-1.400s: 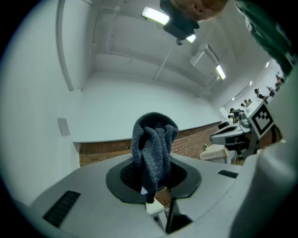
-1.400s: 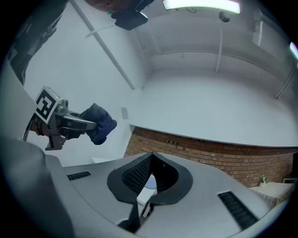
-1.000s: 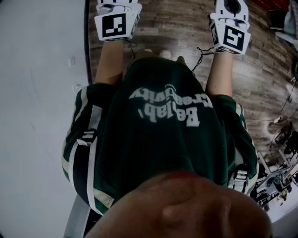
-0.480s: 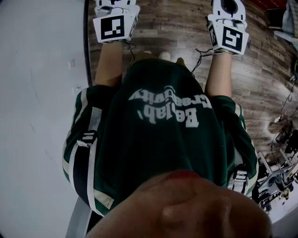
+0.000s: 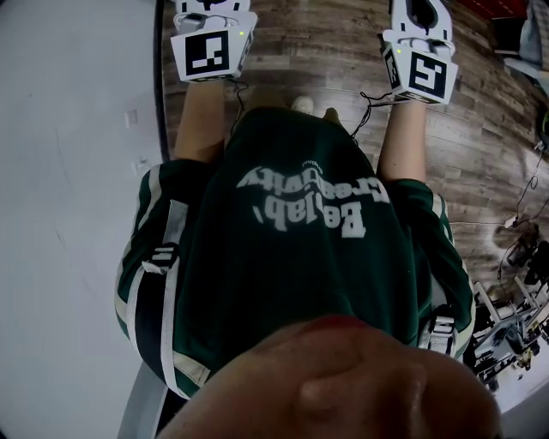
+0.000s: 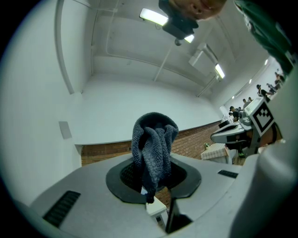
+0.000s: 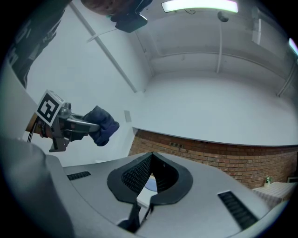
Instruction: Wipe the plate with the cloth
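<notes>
Blue-grey cloth [image 6: 153,144] bunching upright, clenched in left tongs [image 6: 152,175]; right tongs [image 7: 150,175] squeezing together on nothing. Both staying raised, unmoved from second ago; plate out of sight, wiping not starting.

floor [image 5: 489,146]: wood planks | wall [image 5: 69,214]: white | brick band [image 7: 214,151] | ceiling strip light [image 7: 200,5]: lit

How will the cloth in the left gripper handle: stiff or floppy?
Probably floppy: the cloth bunches in soft folds between the left gripper's closed jaws. Likely light, since a pinch by the jaws alone carries the whole bunch. Its looped weave suggests grip rather than slip.
</notes>
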